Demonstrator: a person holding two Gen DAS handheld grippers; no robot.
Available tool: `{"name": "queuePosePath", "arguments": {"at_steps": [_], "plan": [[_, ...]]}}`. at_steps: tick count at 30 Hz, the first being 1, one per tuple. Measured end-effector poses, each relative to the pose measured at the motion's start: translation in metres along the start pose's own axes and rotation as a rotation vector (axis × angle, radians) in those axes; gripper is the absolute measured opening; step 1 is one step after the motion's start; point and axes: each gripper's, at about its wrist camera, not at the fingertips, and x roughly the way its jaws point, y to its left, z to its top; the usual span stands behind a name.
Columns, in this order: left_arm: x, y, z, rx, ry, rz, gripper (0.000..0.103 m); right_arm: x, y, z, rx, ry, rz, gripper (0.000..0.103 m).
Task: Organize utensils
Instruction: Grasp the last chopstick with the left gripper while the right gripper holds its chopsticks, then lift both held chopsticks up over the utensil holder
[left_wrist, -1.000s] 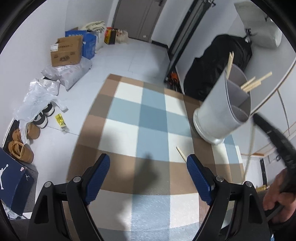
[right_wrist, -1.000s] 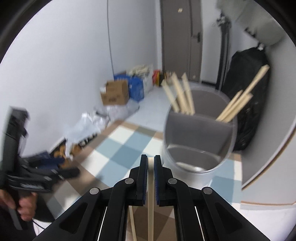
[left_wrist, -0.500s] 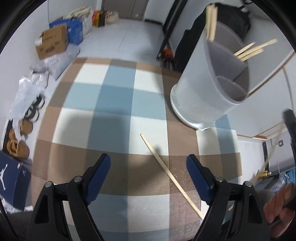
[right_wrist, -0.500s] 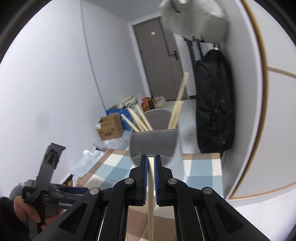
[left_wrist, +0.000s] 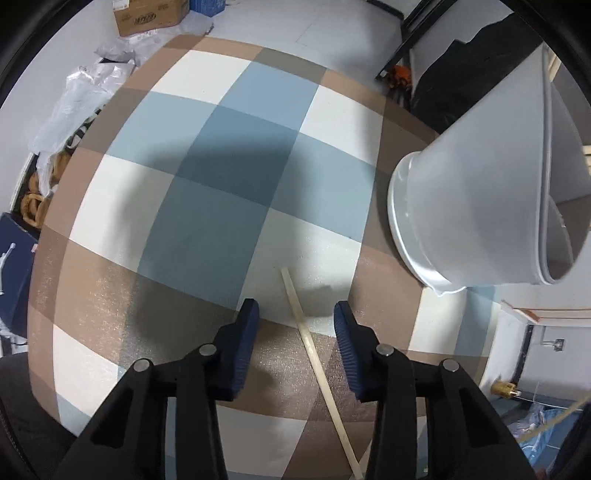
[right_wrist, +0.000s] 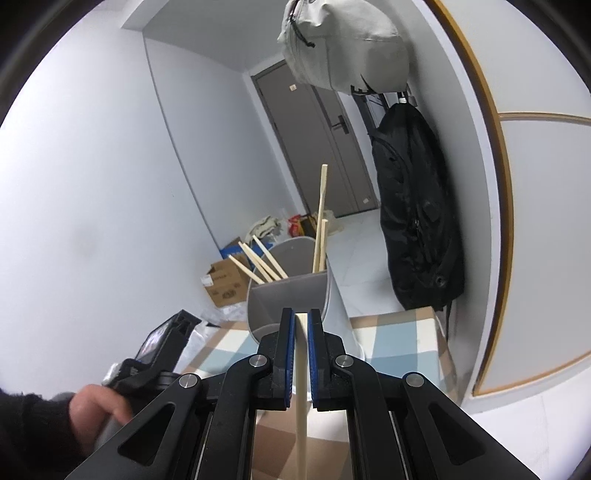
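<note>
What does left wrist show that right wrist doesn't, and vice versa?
Left wrist only: the left tool, its jaws just closing around but not yet pressing a loose pale wooden chopstick lying on the checked blue, brown and white tablecloth.

Right wrist only: the right tool shut on another wooden chopstick; chopsticks standing in the holder; a black backpack; the hand holding the left tool.

Both: the grey divided plastic utensil holder and the tablecloth.

light: even, indoor — soft shadow on checked cloth (left_wrist: 229, 173) | focus: sharp | edges: fisheye-bent, dark-rimmed
</note>
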Motion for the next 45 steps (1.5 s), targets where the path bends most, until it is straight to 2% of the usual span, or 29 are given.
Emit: {"name": "queuePosePath", "arguments": {"at_steps": [2, 3, 4, 5, 11, 15, 22, 27, 36, 41, 45], "plan": [[0.001, 0.000, 0.000, -0.015, 0.002, 0.021, 0.018, 0.000, -0.004, 0.001, 0.014, -0.004, 0.008, 0.006], [0.001, 0.002, 0.000, -0.029, 0.005, 0.020, 0.016, -0.001, -0.005, 0.002, 0.020, -0.005, 0.011, 0.006], [0.002, 0.004, 0.001, -0.047, 0.004, 0.015, 0.003, -0.001, -0.007, 0.003, 0.029, -0.005, 0.016, 0.006], [0.003, 0.008, 0.002, -0.066, 0.012, 0.008, 0.002, -0.002, -0.007, 0.003, 0.036, -0.006, 0.018, 0.006], [0.004, 0.026, -0.002, -0.121, -0.027, -0.026, 0.000, -0.008, -0.006, 0.001, 0.033, -0.015, 0.020, 0.006], [-0.005, 0.028, -0.011, -0.116, -0.082, -0.030, 0.000, -0.009, -0.009, 0.001, 0.030, -0.012, 0.008, 0.006], [-0.031, 0.034, -0.023, -0.065, -0.159, -0.096, 0.000, -0.006, -0.008, -0.002, 0.030, 0.002, -0.018, 0.006], [-0.059, 0.029, -0.031, 0.002, -0.267, -0.119, 0.000, -0.007, -0.001, -0.003, 0.002, -0.002, -0.023, 0.006], [-0.090, -0.012, -0.040, 0.193, -0.487, -0.164, 0.000, -0.012, 0.009, 0.008, -0.011, -0.015, -0.022, 0.006], [-0.107, -0.018, -0.045, 0.292, -0.566, -0.173, 0.000, -0.014, 0.017, 0.028, -0.003, -0.052, -0.012, 0.006], [-0.116, -0.014, -0.044, 0.315, -0.606, -0.203, 0.000, -0.012, 0.028, 0.044, -0.024, -0.080, -0.001, 0.006]]}}
